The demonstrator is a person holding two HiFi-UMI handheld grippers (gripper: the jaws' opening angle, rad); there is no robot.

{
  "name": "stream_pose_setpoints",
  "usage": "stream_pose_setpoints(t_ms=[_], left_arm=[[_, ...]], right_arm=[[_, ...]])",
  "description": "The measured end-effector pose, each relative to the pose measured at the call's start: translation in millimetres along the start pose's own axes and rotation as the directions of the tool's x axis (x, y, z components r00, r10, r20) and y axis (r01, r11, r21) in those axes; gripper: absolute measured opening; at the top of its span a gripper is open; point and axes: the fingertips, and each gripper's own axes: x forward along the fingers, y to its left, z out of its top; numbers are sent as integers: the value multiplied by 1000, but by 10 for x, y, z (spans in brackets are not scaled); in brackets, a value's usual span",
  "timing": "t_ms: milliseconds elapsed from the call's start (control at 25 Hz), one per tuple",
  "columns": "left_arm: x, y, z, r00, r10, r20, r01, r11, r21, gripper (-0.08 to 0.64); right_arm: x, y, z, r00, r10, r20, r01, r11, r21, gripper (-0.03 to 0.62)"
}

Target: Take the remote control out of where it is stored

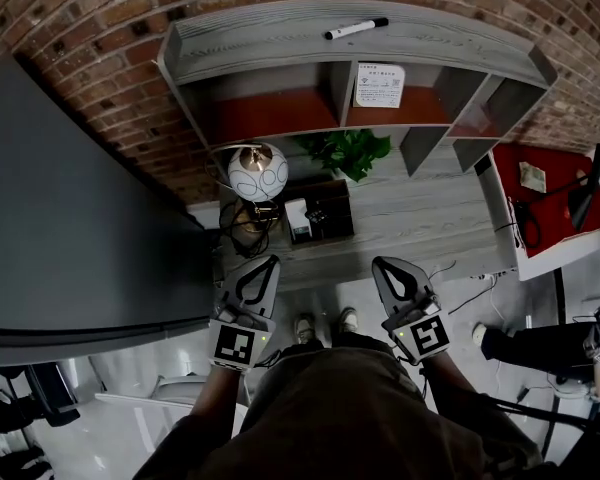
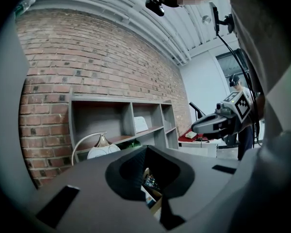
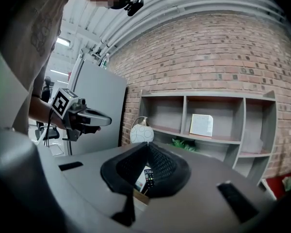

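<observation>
While the remote control stands on end in the open box just beside the globe lamp, you need one pair of jaws apart before reaching in. Your left gripper and right gripper are both closed and empty (well short of the box). The remote's long axis runs roughly upright, slightly tilted, buttons facing you, so pinch its narrow sides near the top.
</observation>
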Motion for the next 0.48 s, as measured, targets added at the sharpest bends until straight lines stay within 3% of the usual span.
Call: stream_pose_setpoints(t_ms=[80,360,480], left_arm=[[51,-61,4,1000,-5,-11,6,999,42,11],[241,-172,97,999,37,-2,-37,999,22,11],[280,-159,181,999,50,2,-50,997,55,11]], right_arm=[[-23,-43,4,1000,4,6,-4,1000,1,14],[-82,-282,-11,1000,8,28,-9,999,44,14],[-55,-357,-19,1000,21,21,-22,1000,21,14]])
